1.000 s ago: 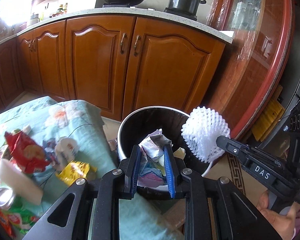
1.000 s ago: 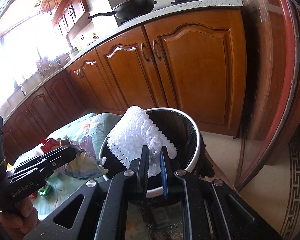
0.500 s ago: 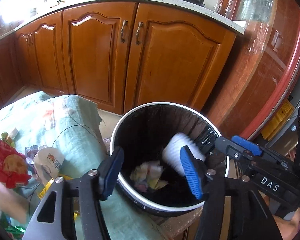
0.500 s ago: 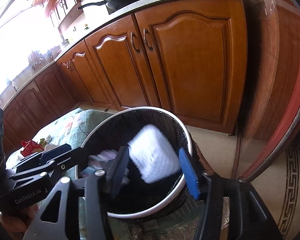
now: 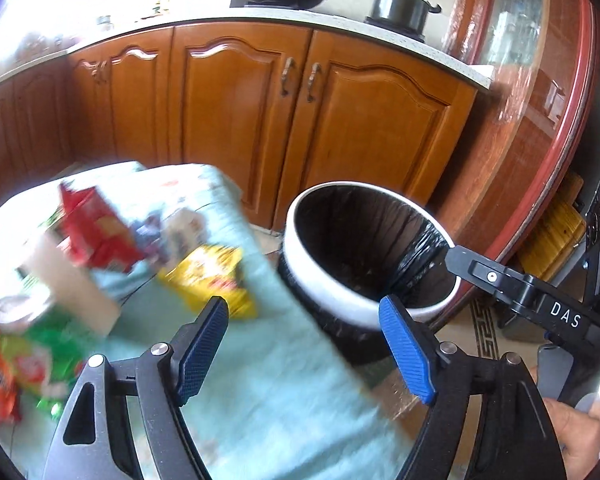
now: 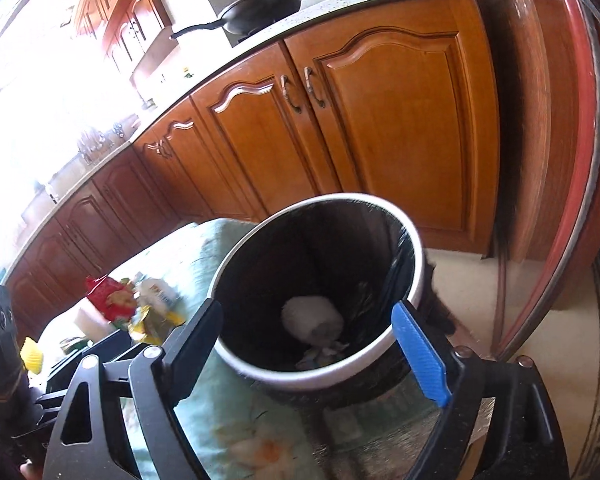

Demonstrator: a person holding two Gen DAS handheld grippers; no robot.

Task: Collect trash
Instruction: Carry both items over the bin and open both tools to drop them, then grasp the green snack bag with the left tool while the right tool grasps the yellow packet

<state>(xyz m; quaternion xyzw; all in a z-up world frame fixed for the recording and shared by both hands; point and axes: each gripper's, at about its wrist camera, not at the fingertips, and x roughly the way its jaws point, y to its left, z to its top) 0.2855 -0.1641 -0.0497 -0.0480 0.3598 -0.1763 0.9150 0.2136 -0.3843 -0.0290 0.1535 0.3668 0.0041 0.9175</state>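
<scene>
Both tools have just let go: the white foam net (image 6: 312, 318) and crumpled paper (image 6: 320, 354) that sat pinched a second ago now lie at the bottom of the black-lined bin (image 6: 380, 344), dead ahead of the right tool (image 6: 324, 356), whose jaws have been opening and stand wide with nothing between them. The left tool (image 5: 304, 350) has likewise been opening, gapes empty, and has swung away from the bin, which now sits ahead and to its right, toward the litter ahead and to its left on the cloth-covered worktop (image 5: 268, 392). Closest to its left finger lies a yellow wrapper (image 5: 210, 278); beyond it are a red snack bag (image 5: 96, 236) and, far left, green packets (image 5: 50, 344), all blurred. These look light, thin and crinkly, likely slippery film, so a pinch across a raised fold or crimped end should hold better than pressing down on a flat face; none appears fragile.
</scene>
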